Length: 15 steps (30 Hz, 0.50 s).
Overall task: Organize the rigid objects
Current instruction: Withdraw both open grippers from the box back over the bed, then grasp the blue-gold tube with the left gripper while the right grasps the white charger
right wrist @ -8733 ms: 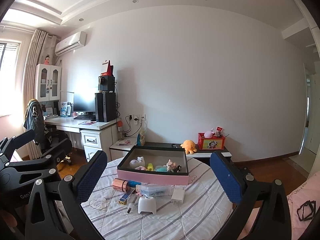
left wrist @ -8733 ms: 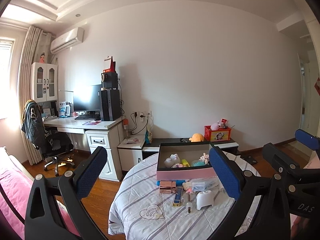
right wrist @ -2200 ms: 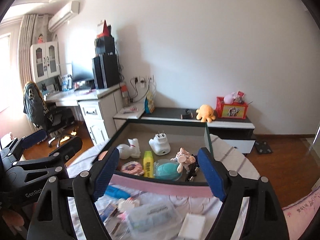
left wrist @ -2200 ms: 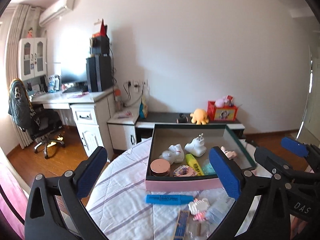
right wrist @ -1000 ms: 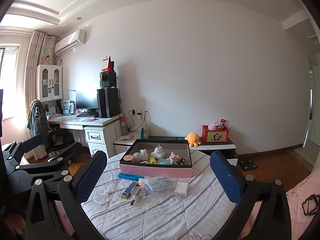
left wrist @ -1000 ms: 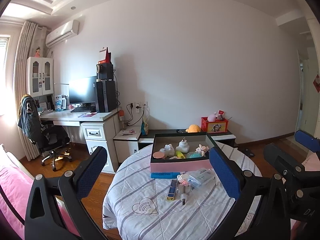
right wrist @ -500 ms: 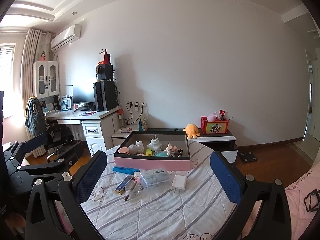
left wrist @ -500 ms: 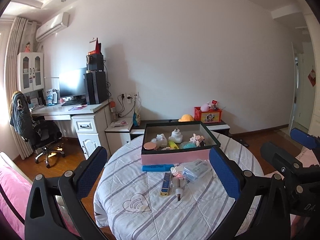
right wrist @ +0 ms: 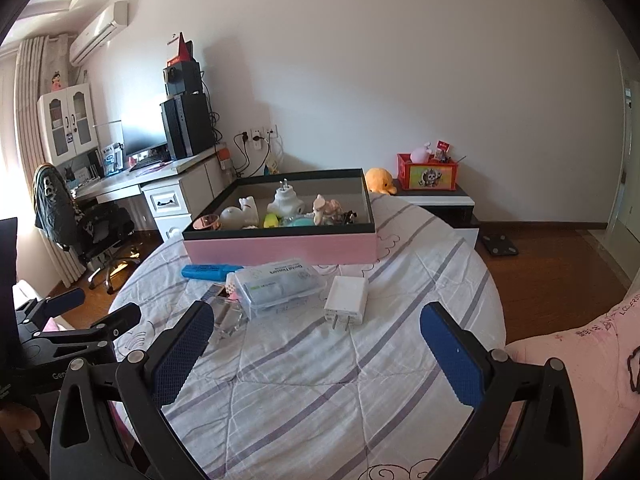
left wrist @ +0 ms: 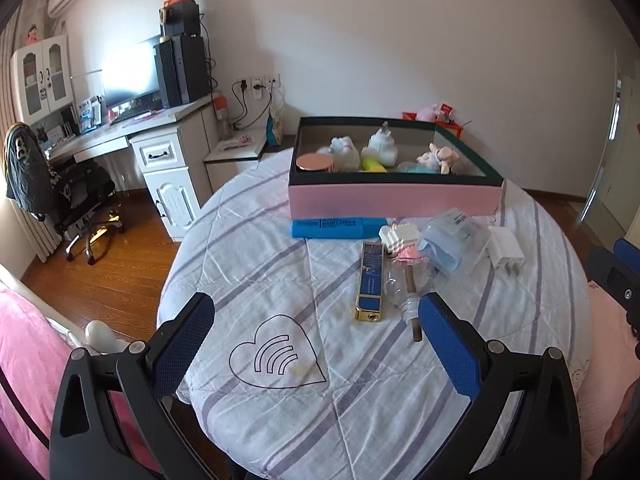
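Your left hand-held gripper (left wrist: 316,330) gapes, textured blue pads | right hand-held gripper (right wrist: 314,338) gapes | ahead: glossy white charger (right wrist: 346,299), rectangular pink box (right wrist: 280,246) on quilted striped worktop (right wrist: 320,380)

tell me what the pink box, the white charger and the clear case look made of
Pink box: likely cardboard, with matte flat walls and a dark rim.
White charger: glossy hard plastic with metal prongs.
Clear case: transparent plastic; its contents show through.

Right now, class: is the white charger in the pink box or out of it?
Out. The white charger lies flat on the tablecloth, in front of the pink box.
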Each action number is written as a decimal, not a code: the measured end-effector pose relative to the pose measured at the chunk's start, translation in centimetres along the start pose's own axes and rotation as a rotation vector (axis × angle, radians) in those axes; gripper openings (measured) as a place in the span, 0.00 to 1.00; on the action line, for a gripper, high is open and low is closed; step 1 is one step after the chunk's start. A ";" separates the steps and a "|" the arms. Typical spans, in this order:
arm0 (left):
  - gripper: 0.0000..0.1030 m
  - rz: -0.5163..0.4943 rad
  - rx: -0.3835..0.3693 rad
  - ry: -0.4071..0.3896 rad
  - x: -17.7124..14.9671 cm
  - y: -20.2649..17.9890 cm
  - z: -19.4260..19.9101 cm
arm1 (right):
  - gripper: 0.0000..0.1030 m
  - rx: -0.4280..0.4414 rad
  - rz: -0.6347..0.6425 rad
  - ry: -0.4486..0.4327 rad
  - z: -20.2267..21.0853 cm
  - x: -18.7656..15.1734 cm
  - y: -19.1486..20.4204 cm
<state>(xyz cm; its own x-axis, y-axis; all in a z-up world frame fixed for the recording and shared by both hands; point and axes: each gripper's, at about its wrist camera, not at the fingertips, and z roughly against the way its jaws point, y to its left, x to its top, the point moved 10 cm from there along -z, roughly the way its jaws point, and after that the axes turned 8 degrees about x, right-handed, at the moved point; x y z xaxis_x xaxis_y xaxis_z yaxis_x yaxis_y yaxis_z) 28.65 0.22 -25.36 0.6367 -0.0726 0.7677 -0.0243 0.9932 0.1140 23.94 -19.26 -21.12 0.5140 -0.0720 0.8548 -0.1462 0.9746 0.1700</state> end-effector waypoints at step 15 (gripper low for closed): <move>1.00 -0.144 0.020 0.139 -0.6 -2.3 -8.6 | 1.00 -0.021 -0.051 0.149 -7.5 -2.5 -3.9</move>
<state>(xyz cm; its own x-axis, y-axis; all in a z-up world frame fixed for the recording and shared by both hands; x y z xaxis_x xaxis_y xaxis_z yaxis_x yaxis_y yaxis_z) 34.91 -1.21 -31.50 0.7348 -0.1987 0.6485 0.0601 0.9715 0.2295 29.55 -21.27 -27.61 0.6404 -0.0909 0.7627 -0.0993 0.9748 0.1995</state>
